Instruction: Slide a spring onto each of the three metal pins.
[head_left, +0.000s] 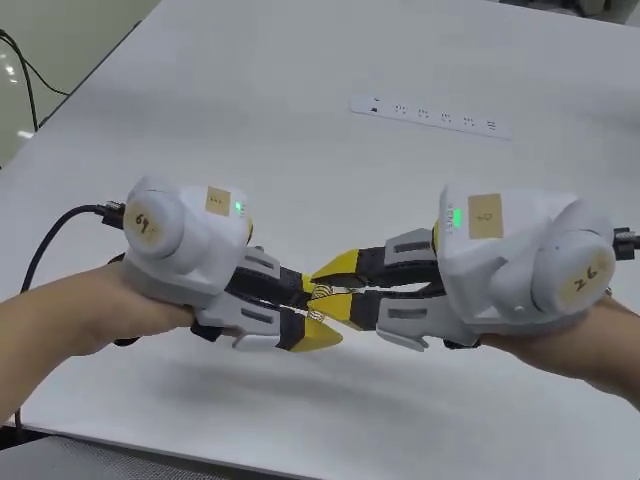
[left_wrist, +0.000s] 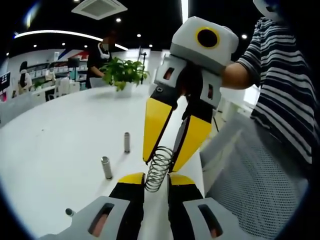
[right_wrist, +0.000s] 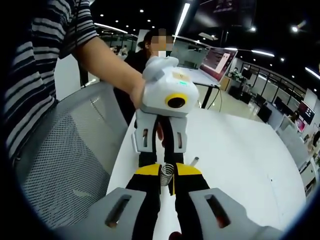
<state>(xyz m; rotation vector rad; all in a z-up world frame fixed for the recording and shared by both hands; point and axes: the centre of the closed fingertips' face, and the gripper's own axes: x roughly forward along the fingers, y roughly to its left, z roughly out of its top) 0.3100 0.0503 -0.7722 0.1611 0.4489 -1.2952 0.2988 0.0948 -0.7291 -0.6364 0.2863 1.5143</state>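
There are two grippers and one spring, and they meet at it. The left gripper (left_wrist: 157, 179) has its jaws drawn narrow on the lower coils of the spring (left_wrist: 159, 169). The right gripper (right_wrist: 167, 171) comes in head-on from the other side, its jaws also narrow and pinching the other end. The spring is therefore held in the air between the four yellow tips, above the near part of the white table (head_left: 300, 120). In the left gripper view, two metal pins stand upright on the table left of the jaws and apart from each other, one farther back (left_wrist: 127, 142) and one closer (left_wrist: 106, 167). A third small stub (left_wrist: 70, 212) near the lower edge may be another pin, too small to be sure. The right gripper view shows one pin (right_wrist: 195, 161) just beyond the jaws. Each gripper carries one tan sticker (head_left: 217, 200) on top with print too small to read, one green light, and a handwritten two-digit number on its round end; the left one looks like 61 and the right one like 26. One white power strip (head_left: 430, 115) lies far back on the table. One potted plant (left_wrist: 122, 74) stands at the far end, and one mesh chair (right_wrist: 65, 150) is beside the table.
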